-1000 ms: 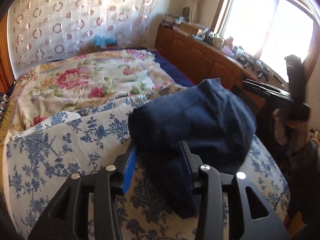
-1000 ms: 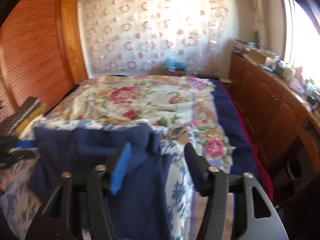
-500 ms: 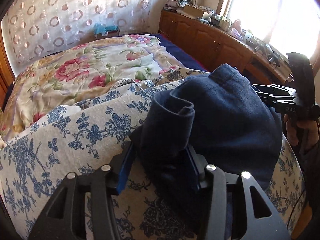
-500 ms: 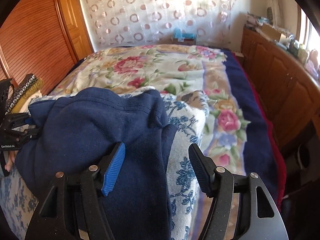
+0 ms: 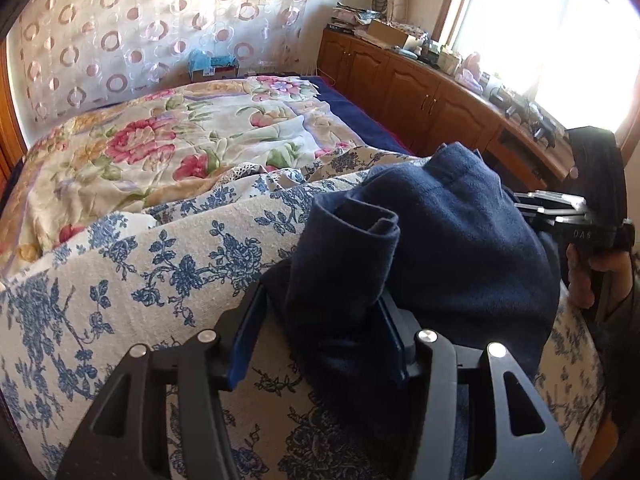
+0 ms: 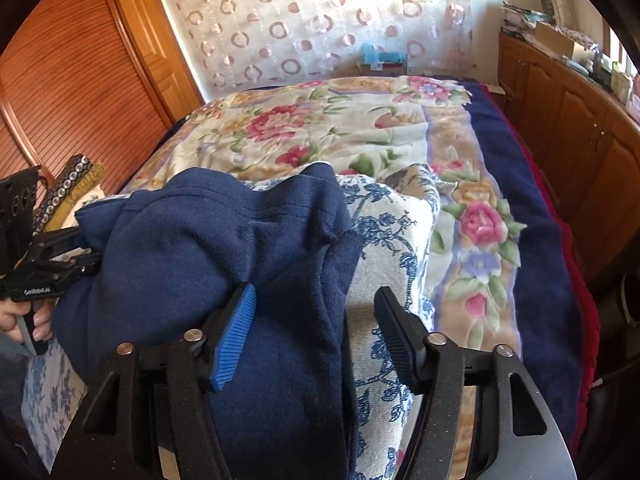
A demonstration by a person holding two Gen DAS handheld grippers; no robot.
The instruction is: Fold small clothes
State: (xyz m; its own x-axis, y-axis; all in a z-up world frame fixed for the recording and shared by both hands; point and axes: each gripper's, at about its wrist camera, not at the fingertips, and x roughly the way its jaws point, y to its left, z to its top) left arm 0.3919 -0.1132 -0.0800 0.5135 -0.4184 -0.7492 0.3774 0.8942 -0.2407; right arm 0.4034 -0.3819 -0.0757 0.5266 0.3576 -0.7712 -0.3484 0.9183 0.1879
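Left gripper (image 5: 316,340): jaws opening; a rolled end of the navy garment (image 5: 440,248) lies between them, against the right finger, with a gap showing at the blue left pad (image 5: 240,344); grip judged released or nearly so.
Navy garment: small fleece piece, bunched and doubled over; rests on the blue-flowered cover (image 5: 140,272) at the near end of the bed, toward the bed's right edge; its far hem stands up in a ridge.
Right gripper (image 6: 316,336): jaws closing; a hanging fold of the garment lies between them, beside the blue pad (image 6: 236,332); the black finger (image 6: 396,340) stands clear of the cloth over the flowered cover; no clamp seen yet.
Floral blanket (image 6: 320,128): spread over the far half of the bed; not involved.
Step in hand: judged the laying-down of a fold; both tools low at the near edge, one at each end of the garment.
Next move calls for: right jaws to take the loose fold cleanly, without pinching the cover beneath; left to draw clear without dragging the rolled end; then flattening of the ridge.
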